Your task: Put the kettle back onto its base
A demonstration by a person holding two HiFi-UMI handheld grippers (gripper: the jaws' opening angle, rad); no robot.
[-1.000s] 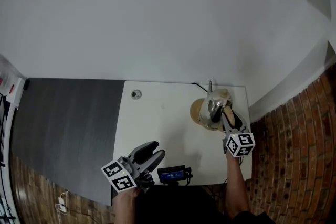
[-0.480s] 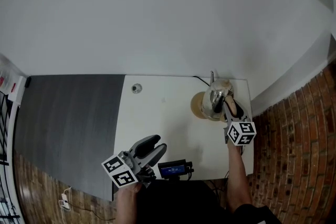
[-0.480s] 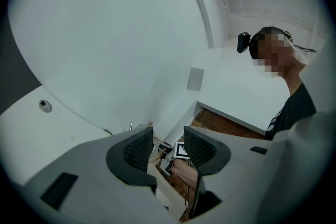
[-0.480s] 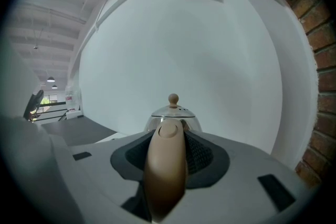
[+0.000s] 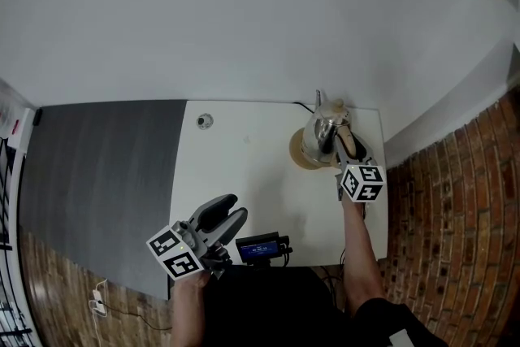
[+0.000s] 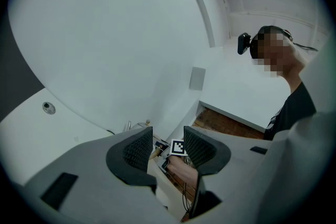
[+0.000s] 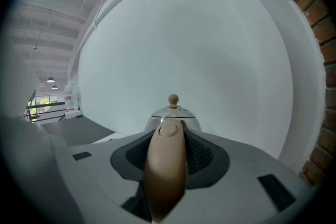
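Kettle [image 5: 322, 136] nearly home, far right of the white table [image 5: 244, 175]

My right gripper [image 5: 351, 150] is clamped on its beige handle [image 7: 167, 165], which faces me. The round base [image 5: 297, 156] peeks out on the kettle's left, so I'd guess nudge left, then down. Left gripper [image 5: 221, 214] has its jaws apart, empty, well away.

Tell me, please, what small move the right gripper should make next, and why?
Probably ease the kettle down, centring it on the base. The right gripper is shut on the handle, and the base shows as a crescent at the kettle's left, so it looks off-centre, perhaps not seated.
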